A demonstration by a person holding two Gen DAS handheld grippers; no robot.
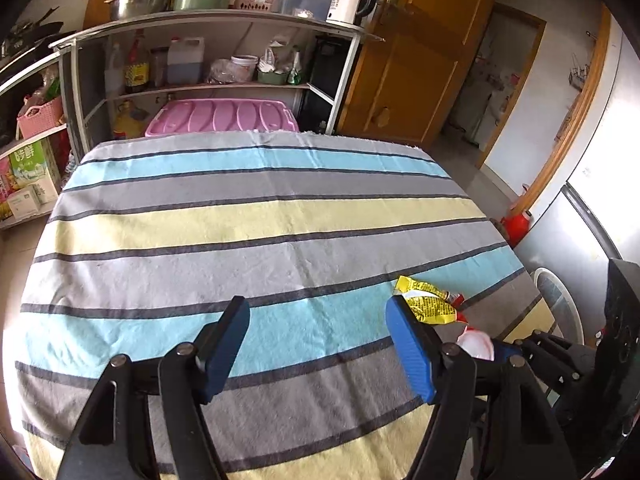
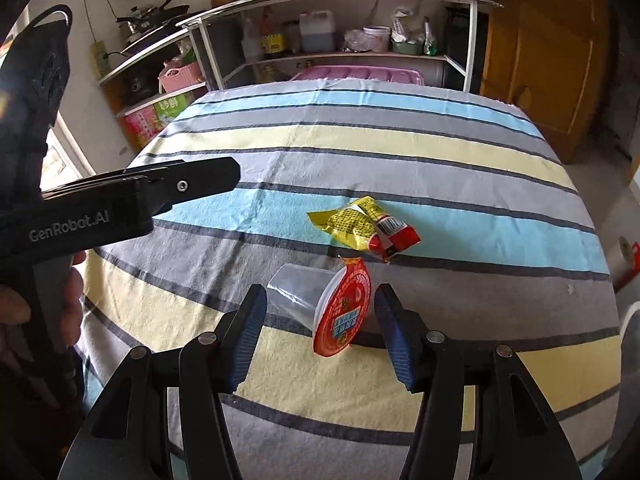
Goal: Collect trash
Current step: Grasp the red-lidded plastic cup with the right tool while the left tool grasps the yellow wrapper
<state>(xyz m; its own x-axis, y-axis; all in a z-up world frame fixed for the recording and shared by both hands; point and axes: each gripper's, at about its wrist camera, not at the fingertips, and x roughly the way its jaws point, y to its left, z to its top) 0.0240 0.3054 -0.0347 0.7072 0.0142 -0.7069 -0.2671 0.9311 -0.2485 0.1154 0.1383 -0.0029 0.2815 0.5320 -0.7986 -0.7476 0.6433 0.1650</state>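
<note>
striped tablecloth (image 2: 360,144) | clear cup (image 2: 316,300) empty, sideways between right gripper (image 2: 320,332) fingers

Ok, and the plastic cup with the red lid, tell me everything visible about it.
The plastic cup is small, clear and looks empty. It lies on its side on the striped tablecloth, base pointing away to the left. A red printed foil lid hangs from its rim, facing the camera. The cup sits between the open right gripper's blue-padded fingers; no contact shows. A yellow-red wrapper lies just beyond, apart.

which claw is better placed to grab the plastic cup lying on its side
Right. The right claw is open with the tipped plastic cup between its fingers; the left claw is open over bare striped cloth.
</note>
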